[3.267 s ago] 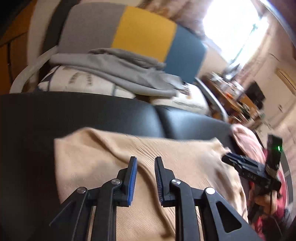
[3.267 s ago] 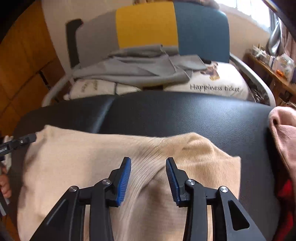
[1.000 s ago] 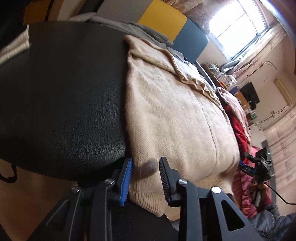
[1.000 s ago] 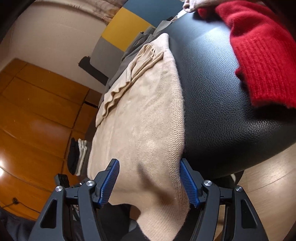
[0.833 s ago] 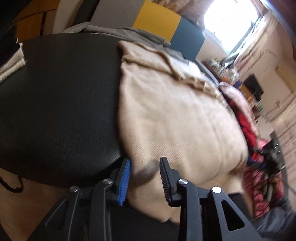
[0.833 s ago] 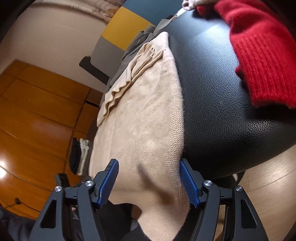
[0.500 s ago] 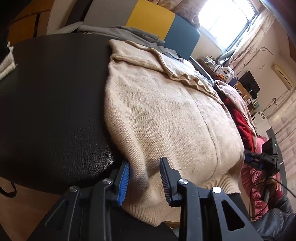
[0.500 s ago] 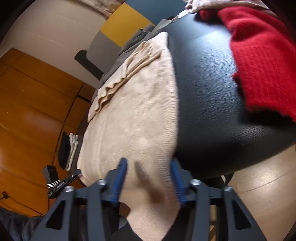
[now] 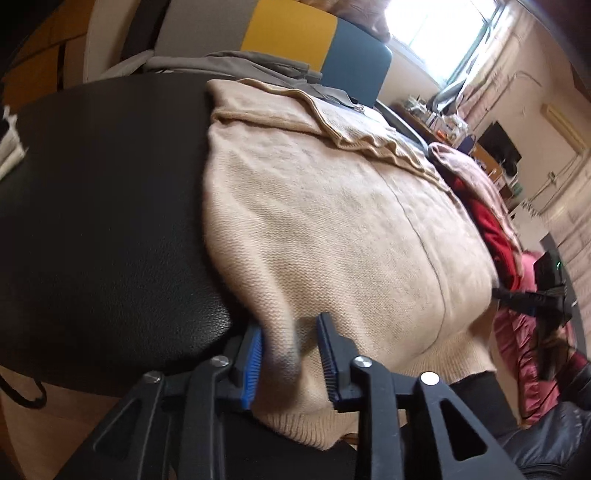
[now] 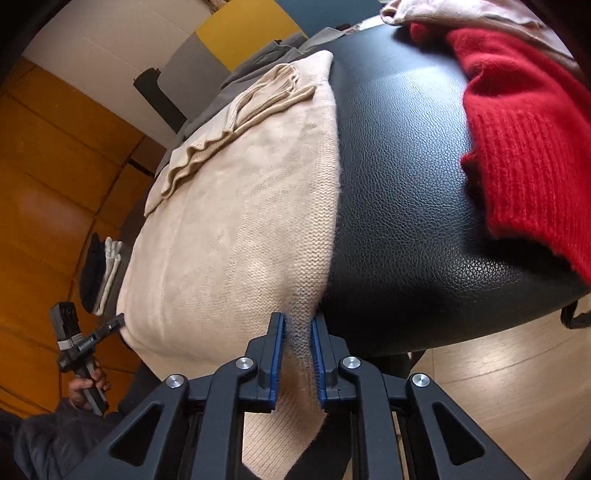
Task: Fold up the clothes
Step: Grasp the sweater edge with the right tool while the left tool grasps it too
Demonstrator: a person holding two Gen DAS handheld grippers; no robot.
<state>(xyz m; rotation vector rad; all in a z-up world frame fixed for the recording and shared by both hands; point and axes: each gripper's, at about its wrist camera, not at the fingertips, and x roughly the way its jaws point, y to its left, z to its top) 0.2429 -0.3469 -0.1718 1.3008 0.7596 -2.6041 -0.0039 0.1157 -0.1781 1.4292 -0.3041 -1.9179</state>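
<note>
A beige knit sweater (image 9: 332, 221) lies spread on a black leather seat (image 9: 92, 203), its hem hanging over the near edge. My left gripper (image 9: 290, 354) is open around the hem's left corner, with fabric between the blue pads and touching the left one. In the right wrist view, my right gripper (image 10: 298, 354) is shut on the right side edge of the sweater (image 10: 240, 221) near the hem. The left gripper (image 10: 118, 319) shows there at the hem's far corner, held by a hand (image 10: 85, 387). The right gripper (image 9: 532, 299) appears at the far right of the left wrist view.
A red sweater (image 10: 524, 140) and a pink garment (image 9: 461, 166) lie to the right on the seat (image 10: 406, 184). Grey clothing (image 9: 240, 62) rests on a grey, yellow and blue chair (image 9: 288, 26) behind. Folded dark and white items (image 10: 103, 266) lie left. Wooden floor (image 10: 498, 387) is below.
My right gripper's jaws have closed from wide apart onto the sweater's side edge. My left gripper keeps the same gap around the hem corner, and its view has swung slightly.
</note>
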